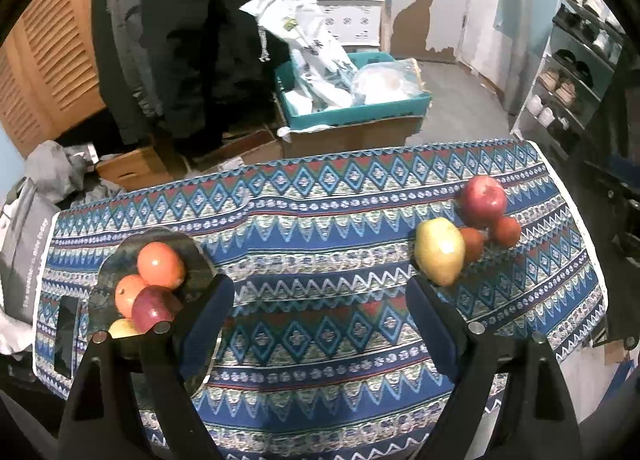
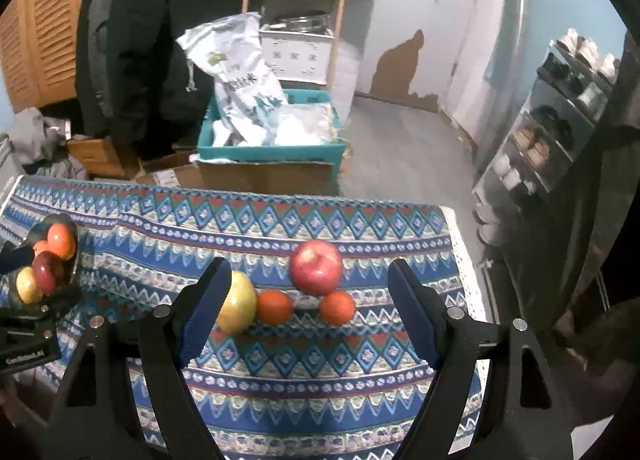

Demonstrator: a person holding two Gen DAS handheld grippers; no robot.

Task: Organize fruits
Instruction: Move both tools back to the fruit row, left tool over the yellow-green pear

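Both the left gripper (image 1: pixel 320 300) and right gripper (image 2: pixel 310 284) stand spread and empty above the cloth (image 2: pixel 320 372), with four fruits in the bowl (image 1: pixel 196 256) at lower left and an apple (image 2: pixel 316 267), pear (image 2: pixel 240 304) and two oranges (image 2: pixel 274 306) grouped at centre of the right view.

Left gripper (image 1: pixel 320 302) jaws apart, empty, over patterned cloth (image 1: pixel 320 227); dark bowl (image 1: pixel 192 260) holds fruit

Between the dark plate (image 1: pixel 188 256) of fruit at my left and the loose fruit cluster (image 2: pixel 296 296) at my right, the patterned table (image 1: pixel 320 227) lies bare, passable for either claw. The yellow apple (image 2: pixel 240 304) sits just beside my right claw's (image 2: pixel 310 312) left finger.
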